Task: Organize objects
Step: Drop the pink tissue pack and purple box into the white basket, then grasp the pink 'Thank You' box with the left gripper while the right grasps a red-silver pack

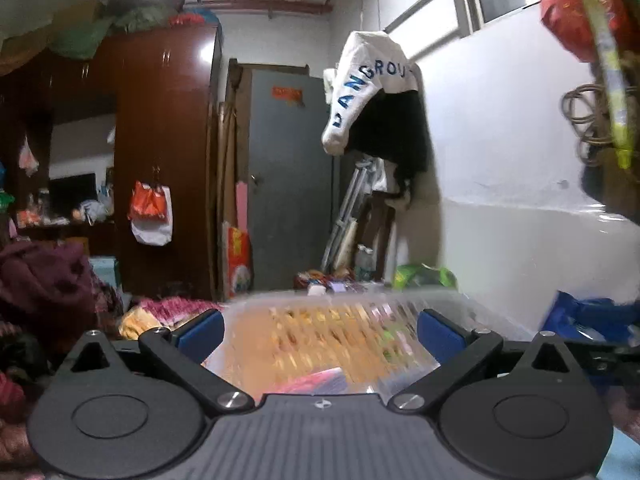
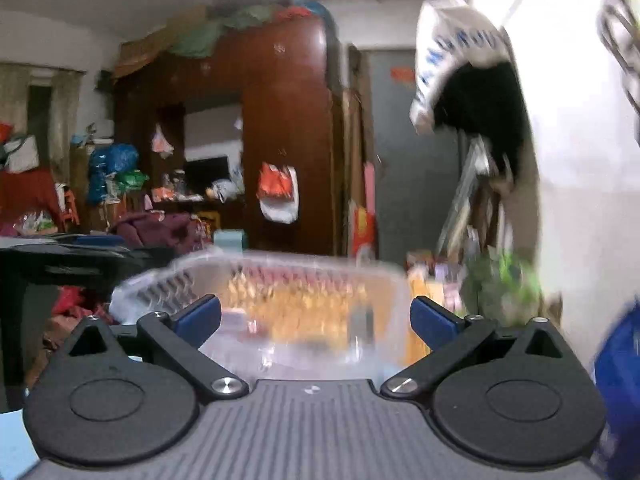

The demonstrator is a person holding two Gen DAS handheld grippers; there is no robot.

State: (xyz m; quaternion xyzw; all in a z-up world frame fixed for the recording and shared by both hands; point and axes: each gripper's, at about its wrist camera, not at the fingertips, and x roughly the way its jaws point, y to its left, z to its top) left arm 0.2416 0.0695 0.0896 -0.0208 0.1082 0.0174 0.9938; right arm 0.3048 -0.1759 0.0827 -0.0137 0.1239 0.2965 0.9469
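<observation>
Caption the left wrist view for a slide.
Left gripper open, blue fingers flanking a blurred clear plastic container, facing a cluttered bedroom's grey door.

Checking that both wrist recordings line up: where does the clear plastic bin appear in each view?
Left wrist: the clear plastic bin sits low at centre, blurred, straight ahead between the open fingers of the left gripper.
Right wrist: the bin is low at centre, reaching slightly left, ahead of the open right gripper.
Shared landmark: the grey door, beside the brown wardrobe.
</observation>
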